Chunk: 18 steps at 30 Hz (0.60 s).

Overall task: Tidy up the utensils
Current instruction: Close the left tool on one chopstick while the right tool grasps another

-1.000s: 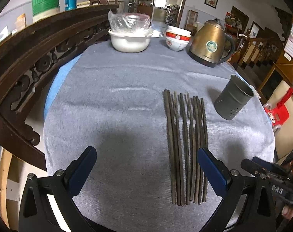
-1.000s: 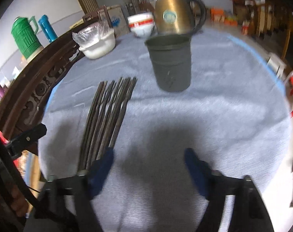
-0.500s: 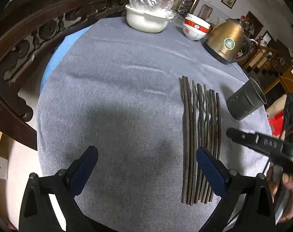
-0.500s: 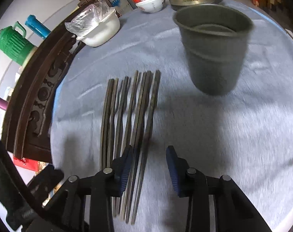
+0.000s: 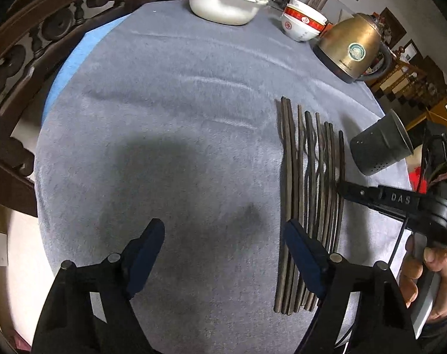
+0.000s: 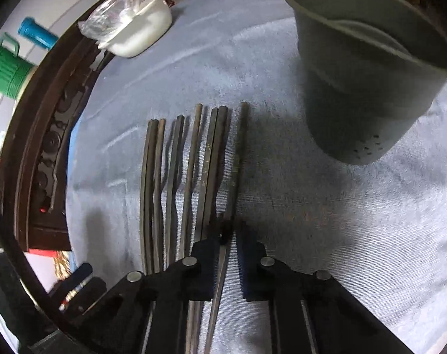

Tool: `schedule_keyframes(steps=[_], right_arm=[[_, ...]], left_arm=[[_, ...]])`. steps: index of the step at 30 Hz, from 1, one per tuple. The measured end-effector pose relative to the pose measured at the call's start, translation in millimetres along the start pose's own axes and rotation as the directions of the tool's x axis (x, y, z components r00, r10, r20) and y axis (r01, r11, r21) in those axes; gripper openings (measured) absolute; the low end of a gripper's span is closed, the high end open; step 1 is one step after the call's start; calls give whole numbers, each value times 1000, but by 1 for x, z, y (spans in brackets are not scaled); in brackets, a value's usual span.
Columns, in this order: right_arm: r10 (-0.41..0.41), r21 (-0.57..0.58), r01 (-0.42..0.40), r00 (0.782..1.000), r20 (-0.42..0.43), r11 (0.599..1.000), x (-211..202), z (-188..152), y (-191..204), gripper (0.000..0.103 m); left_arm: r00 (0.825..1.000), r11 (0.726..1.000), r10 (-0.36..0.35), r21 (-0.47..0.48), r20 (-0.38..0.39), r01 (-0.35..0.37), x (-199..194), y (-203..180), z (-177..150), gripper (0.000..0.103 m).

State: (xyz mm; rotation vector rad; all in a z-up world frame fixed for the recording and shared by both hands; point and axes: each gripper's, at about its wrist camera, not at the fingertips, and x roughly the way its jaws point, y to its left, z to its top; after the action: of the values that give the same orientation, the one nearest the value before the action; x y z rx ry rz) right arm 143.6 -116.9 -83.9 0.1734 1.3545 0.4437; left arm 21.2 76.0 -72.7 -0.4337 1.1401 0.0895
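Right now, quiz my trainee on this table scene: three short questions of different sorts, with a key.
1. True or false: the left gripper is shut on a chopstick.
2. Multiple choice: the right gripper is closed around
A. the rim of the gray holder
B. the rightmost chopstick of the row
C. the kettle handle
3. Fill in: the chopsticks lie side by side on the gray ____.

Key
1. False: it hangs open above bare tablecloth, left of the chopsticks.
2. B
3. Tablecloth

Dim, soft shadows, fisheye-warped, slightly blurred
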Motion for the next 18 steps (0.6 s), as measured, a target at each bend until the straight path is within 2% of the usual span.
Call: schedule_keyframes(steps=[5,9,13,18], right_arm=[[-24,-14,23,999,-30,1000,-7,2,-16,9],[18,40,-15,997,-70,999,-5,8,-29,12],[38,52,-35,997,-61,998,-3,13,-31,12],[70,42,-68,997,-40,997,-3,9,-36,12]], left_arm=[[1000,1000,-2,22,-18,3,3,-11,16,84],[998,999,-4,43,-63,6,11,-25,34,83],[989,998,12,68,-144,-2,27,-40,48,65],[980,997,52,59,-195,-41,43,-46,62,53]])
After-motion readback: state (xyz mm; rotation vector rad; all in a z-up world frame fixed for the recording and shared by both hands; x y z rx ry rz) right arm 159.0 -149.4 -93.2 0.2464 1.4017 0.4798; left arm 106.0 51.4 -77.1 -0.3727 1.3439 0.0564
